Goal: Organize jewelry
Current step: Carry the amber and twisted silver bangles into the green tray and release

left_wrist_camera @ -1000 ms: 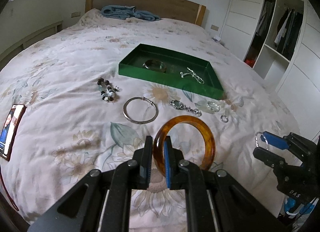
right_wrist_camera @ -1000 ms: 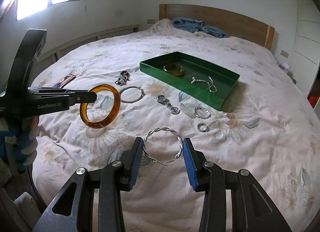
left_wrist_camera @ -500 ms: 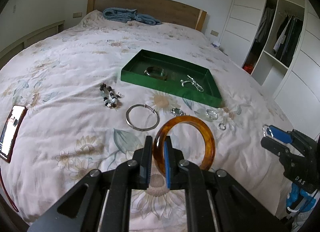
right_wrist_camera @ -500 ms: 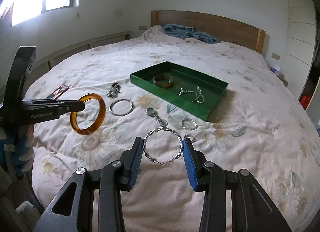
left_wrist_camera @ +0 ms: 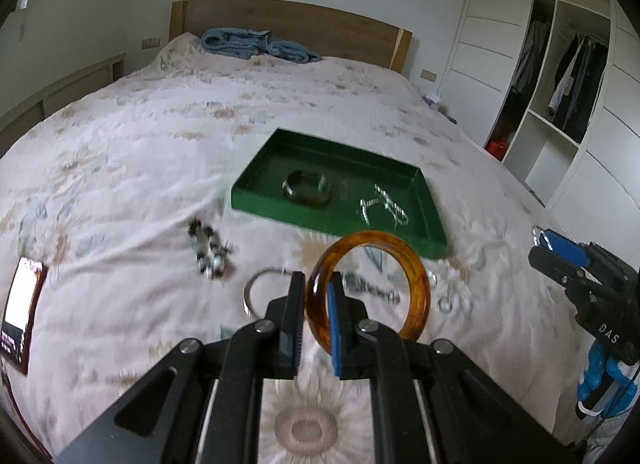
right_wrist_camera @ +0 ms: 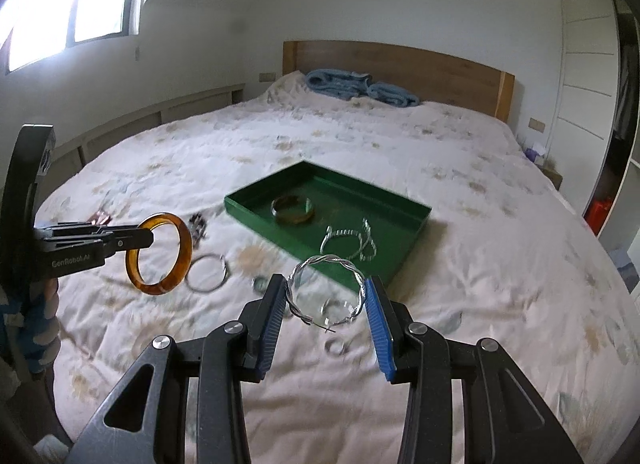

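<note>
At the far left of the left wrist view, a phone [left_wrist_camera: 21, 314] with a lit screen lies on the flowered bedspread [left_wrist_camera: 120, 168]. Further right, a beaded bracelet [left_wrist_camera: 208, 248] rests on the cover, and just beside it a plain silver bangle [left_wrist_camera: 256, 296] shows partly behind the left tongs [left_wrist_camera: 316, 318]. Those tongs are pinching the rim of an amber bangle [left_wrist_camera: 416, 284], which stands upright in the air above the bed, its ring open toward the camera. Through and beside that ring lie a small watch-like piece [left_wrist_camera: 368, 290] and a little ring [left_wrist_camera: 444, 306], both blurred. Beyond them sits the green tray [left_wrist_camera: 256, 188] on the bed, holding a dark greenish bangle [left_wrist_camera: 307, 188] on its left side and a silver chain bracelet [left_wrist_camera: 382, 206] on its right. Folded blue cloth [left_wrist_camera: 256, 44] lies at the headboard [left_wrist_camera: 296, 24]. At the right edge an open wardrobe [left_wrist_camera: 560, 76] shows hanging clothes.

In the right wrist view, the person's gloved hand [right_wrist_camera: 36, 320] grips the left tool at the left edge, with the amber bangle hanging off its tip, clear of the bed. Right of it the plain silver bangle lies flat. In the middle, the right tongs [right_wrist_camera: 326, 304] clamp a twisted silver bangle [right_wrist_camera: 326, 292] across its width, one pad on each side, held above the bedspread in front of the tray's near corner. A small ring [right_wrist_camera: 335, 346] lies on the cover beneath it.
</note>
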The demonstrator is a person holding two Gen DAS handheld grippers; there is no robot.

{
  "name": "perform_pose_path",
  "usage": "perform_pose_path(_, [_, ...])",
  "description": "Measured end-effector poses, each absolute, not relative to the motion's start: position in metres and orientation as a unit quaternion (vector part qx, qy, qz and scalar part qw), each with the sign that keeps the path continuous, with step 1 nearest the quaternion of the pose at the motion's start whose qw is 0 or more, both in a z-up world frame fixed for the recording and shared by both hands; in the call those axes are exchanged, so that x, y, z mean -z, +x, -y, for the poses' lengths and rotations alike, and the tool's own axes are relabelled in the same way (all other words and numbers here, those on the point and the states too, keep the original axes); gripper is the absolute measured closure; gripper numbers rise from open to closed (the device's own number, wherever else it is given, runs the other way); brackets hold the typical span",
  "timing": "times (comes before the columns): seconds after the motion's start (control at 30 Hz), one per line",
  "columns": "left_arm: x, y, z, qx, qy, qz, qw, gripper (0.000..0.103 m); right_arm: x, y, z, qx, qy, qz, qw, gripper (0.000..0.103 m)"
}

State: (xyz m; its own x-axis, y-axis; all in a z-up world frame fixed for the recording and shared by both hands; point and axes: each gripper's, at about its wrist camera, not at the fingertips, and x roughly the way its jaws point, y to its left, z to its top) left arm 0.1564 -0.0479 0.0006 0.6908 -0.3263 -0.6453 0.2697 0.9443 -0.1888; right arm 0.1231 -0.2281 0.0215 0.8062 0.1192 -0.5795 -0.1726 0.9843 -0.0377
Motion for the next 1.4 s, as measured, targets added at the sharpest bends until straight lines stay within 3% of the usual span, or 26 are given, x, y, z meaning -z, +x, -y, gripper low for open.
perform_pose_path(0.43, [-0.023, 0.257, 0.074, 0.146, -0.037, -0.349, 0.925, 0.093, -0.041, 0.216, 0.25, -0.061, -0.015, -0.277, 0.959, 0.063])
perform_pose_path(0.97, [0.042, 0.363, 0.148, 0.141, 0.031, -0.391, 0.909, 0.093, 0.04, 0.33, 0.283, -0.059, 0.004, -0.349, 0.935, 0.063])
perform_pose_path(1.4, [0.071, 0.446, 0.149, 0.089, 0.028, -0.426, 0.9, 0.093, 0.078, 0.396, 0.279, -0.078, -0.035, -0.397, 0.914, 0.063])
